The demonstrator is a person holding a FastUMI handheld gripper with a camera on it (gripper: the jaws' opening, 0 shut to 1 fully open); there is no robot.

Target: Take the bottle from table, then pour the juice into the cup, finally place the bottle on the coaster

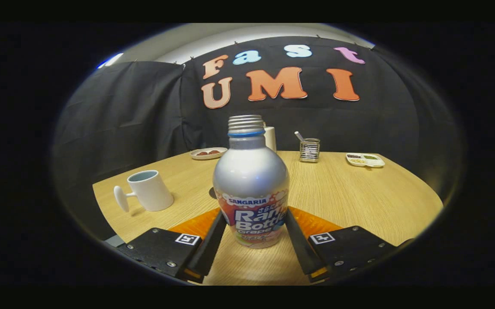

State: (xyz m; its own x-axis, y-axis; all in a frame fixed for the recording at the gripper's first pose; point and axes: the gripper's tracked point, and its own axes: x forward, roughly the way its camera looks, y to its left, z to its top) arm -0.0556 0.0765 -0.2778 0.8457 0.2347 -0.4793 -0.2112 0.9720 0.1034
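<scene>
Gripping the bottle (251, 184), the claw (252, 229) has its two fingers pressed against the lower body from left and right, so the label band sits pinched between them. One finger (210, 246) leans in on the left flank, the other touches the right flank, and the bottle fills the whole gap.

The bottle stands upright on the wooden table (359, 193) — a silvery metal body with a printed wrap around the bottom half, a blue ring under a bare threaded neck, and no cap on it. Its base appears to rest on the tabletop just ahead of the finger mounts.

To the left of the bottle, a little farther off, stands the white cup (149, 190), upright, with its odd knobbed handle sticking out to the left. It is apart from the bottle and from the fingers.

Behind the bottle's left side a small dark round edge (212, 192) peeks out on the table; most of it is hidden, so I cannot tell what it is.

Farther back, near the far edge of the table, sit a small plate (208, 153) with reddish pieces, a white cylinder (270, 138) half hidden by the bottle's neck, a wire holder (309, 149) with a utensil in it, and a divided dish (365, 159) off to the right.
</scene>
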